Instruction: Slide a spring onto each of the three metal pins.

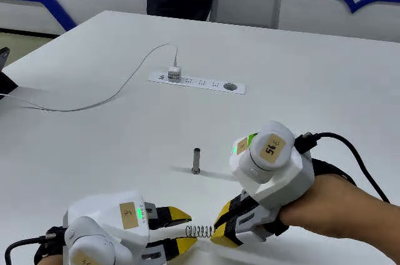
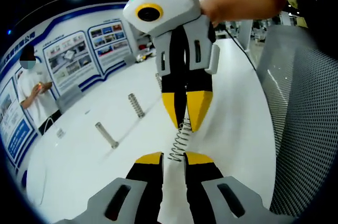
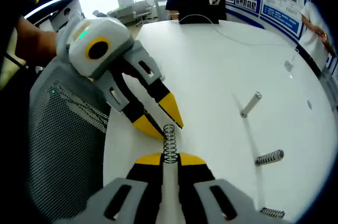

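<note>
Right gripper (image 1: 216, 232) clamps a spring (image 1: 199, 232) lying level, its free end inside the open left gripper (image 1: 189, 230); an upright pin (image 1: 196, 160) stands just beyond.

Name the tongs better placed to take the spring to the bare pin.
Probably right: the right tongs clamp the spring, while the left tongs stand open at its other end.
</note>
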A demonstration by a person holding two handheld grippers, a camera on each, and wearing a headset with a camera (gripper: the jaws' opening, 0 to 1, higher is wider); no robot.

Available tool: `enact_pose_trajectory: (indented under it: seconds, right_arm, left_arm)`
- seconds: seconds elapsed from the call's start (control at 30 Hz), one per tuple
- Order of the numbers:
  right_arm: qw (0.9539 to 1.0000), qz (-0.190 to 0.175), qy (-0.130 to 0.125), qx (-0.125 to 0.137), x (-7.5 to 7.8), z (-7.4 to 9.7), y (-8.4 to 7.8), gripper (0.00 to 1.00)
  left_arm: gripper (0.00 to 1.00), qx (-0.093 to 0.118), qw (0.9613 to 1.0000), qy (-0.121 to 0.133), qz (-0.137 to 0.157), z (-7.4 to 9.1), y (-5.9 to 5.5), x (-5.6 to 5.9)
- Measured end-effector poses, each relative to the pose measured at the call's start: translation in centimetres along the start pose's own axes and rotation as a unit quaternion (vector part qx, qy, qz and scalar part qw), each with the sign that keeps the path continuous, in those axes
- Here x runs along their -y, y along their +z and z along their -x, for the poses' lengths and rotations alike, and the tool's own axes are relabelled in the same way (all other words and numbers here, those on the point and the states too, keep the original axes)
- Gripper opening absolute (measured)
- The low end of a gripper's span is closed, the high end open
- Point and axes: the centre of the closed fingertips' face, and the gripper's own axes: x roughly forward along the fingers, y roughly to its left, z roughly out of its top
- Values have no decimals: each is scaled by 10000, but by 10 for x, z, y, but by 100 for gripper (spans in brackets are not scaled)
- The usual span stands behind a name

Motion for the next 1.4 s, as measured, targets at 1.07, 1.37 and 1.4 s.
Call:
enact_pose_trajectory:
  seconds: [1.07,1.37,1.4]
  right_arm:
    - [9953,174,-330,897,-1,16,47,12]
    - [9922,204,-424,1158,1,17,59,12]
    - [9919,195,-427,1184,1,17,60,12]
  left_arm:
    - [11,139,9987,125,469,5,4,-6]
    - [11,242,9976,142,633,5,6,-8]
    - [11,254,9975,141,649,5,7,-8]
